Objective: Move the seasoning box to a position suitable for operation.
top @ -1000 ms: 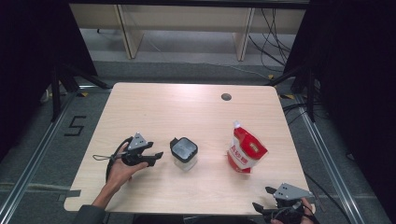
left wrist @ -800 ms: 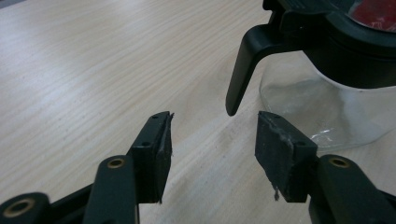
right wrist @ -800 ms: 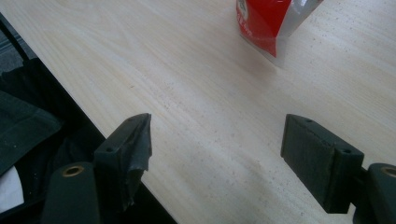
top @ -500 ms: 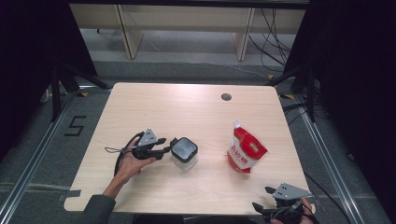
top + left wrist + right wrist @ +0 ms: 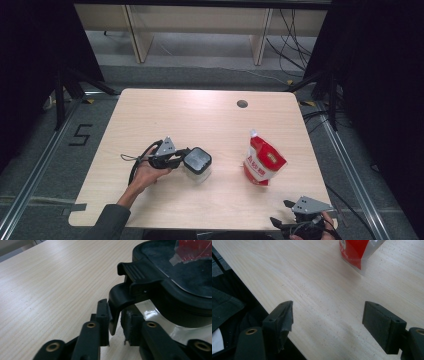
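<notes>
"Where was the left hand-held gripper (image 5: 181, 159)?"

"At about seven o'clock on the worktop (image 5: 200, 120), hard against the lidded container (image 5: 198, 161). Its jaws had just been closing on the lid's latch tab (image 5: 117, 302); the tab sat between the pads, seemingly pinched, though I couldn't see full contact."

"And the other?"

"The right hand-held gripper (image 5: 282, 214) sat at five o'clock by the edge, jaws wide apart, holding nothing. The red pouch (image 5: 263, 161) stood at four o'clock."
</notes>
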`<move>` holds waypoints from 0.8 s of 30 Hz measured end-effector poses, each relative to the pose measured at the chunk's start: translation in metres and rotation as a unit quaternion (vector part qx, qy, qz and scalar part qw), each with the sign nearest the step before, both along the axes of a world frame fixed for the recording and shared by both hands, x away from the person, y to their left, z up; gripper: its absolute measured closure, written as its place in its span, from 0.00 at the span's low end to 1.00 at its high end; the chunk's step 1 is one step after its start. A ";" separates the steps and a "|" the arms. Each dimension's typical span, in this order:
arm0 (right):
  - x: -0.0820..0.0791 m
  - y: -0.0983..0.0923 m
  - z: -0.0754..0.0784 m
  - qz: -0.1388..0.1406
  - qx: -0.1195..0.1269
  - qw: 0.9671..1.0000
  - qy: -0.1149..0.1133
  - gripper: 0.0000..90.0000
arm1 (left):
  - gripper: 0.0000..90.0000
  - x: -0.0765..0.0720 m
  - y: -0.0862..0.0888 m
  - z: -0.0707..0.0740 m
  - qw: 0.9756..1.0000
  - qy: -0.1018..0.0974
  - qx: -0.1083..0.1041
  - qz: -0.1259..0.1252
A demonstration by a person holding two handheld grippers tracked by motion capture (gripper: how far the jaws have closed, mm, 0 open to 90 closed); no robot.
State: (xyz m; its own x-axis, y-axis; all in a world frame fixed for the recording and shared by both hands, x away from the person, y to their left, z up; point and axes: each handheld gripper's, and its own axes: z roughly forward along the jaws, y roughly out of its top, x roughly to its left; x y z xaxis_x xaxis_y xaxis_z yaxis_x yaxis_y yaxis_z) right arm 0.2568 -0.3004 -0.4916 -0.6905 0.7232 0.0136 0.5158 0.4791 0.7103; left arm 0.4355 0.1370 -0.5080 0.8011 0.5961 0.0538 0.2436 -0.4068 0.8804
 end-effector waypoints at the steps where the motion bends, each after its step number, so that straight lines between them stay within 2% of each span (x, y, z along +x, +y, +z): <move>1: 0.000 0.000 0.000 -0.002 0.002 1.000 0.002 0.29 | 0.88 0.001 0.004 0.003 0.999 -0.006 0.031 -0.010; 2: 0.000 0.000 0.000 -0.001 0.002 1.000 0.002 0.29 | 0.90 0.000 0.002 0.002 1.000 -0.002 0.011 -0.006; 3: 0.000 0.000 0.000 -0.001 0.001 1.000 -0.001 0.29 | 0.90 -0.001 0.003 0.002 1.000 0.000 0.009 -0.001; 4: 0.000 0.000 0.000 0.000 0.000 1.000 0.000 0.29 | 0.90 -0.003 0.002 0.001 1.000 0.000 -0.001 0.003; 5: -0.001 0.001 0.000 -0.004 0.002 1.000 0.005 0.29 | 0.90 -0.003 0.003 0.002 1.000 0.001 0.006 0.000; 6: -0.001 0.000 -0.001 -0.004 0.002 1.000 0.006 0.29 | 0.90 -0.004 0.007 0.005 0.999 0.001 0.033 -0.006; 7: -0.001 0.000 -0.001 -0.004 0.002 1.000 0.006 0.29 | 0.90 -0.004 0.007 0.005 0.999 0.001 0.033 -0.006; 8: -0.001 0.000 -0.001 -0.004 0.002 1.000 0.005 0.29 | 0.90 -0.008 0.005 0.005 1.000 0.007 0.016 0.008; 9: 0.000 0.000 -0.001 -0.001 0.000 1.000 -0.001 0.29 | 0.90 -0.009 0.006 0.006 1.000 0.006 0.021 0.004; 10: 0.000 0.000 -0.002 -0.001 0.000 1.000 -0.001 0.29 | 0.89 -0.012 0.013 0.008 0.998 0.010 0.055 -0.001; 11: 0.000 0.000 -0.002 -0.002 -0.001 1.000 -0.001 0.29 | 0.89 -0.014 0.014 0.008 0.999 0.020 0.047 0.003; 13: 0.000 -0.001 -0.001 -0.002 -0.001 1.000 -0.002 0.29 | 0.88 -0.017 0.014 0.007 0.999 0.018 0.039 0.007; 14: 0.000 -0.001 -0.001 -0.002 -0.001 1.000 -0.002 0.28 | 0.88 -0.023 0.011 0.006 0.999 0.030 0.010 0.022; 15: 0.000 0.000 -0.001 -0.002 -0.002 1.000 -0.001 0.28 | 0.88 -0.025 0.017 0.010 0.998 0.022 0.059 0.003; 17: 0.001 -0.001 -0.002 0.001 -0.005 1.000 -0.005 0.28 | 0.87 -0.031 0.016 0.011 0.998 0.031 0.054 0.007; 18: 0.001 -0.002 -0.001 0.004 -0.009 1.000 -0.009 0.28 | 0.86 -0.034 0.018 0.012 0.997 0.033 0.063 0.006; 19: 0.000 -0.001 -0.001 -0.003 -0.006 1.000 0.000 0.28 | 0.86 -0.037 0.018 0.012 0.998 0.036 0.056 0.012; 20: 0.001 -0.001 -0.001 -0.001 -0.008 1.000 -0.004 0.28 | 0.85 -0.038 0.019 0.013 0.997 0.040 0.059 0.008; 22: 0.000 -0.001 -0.001 -0.003 -0.003 1.000 0.000 0.28 | 0.84 -0.042 0.020 0.011 0.998 0.046 0.039 0.011; 24: 0.000 -0.001 -0.002 -0.003 -0.005 1.000 -0.001 0.28 | 0.82 -0.042 0.023 0.011 0.998 0.045 0.041 0.000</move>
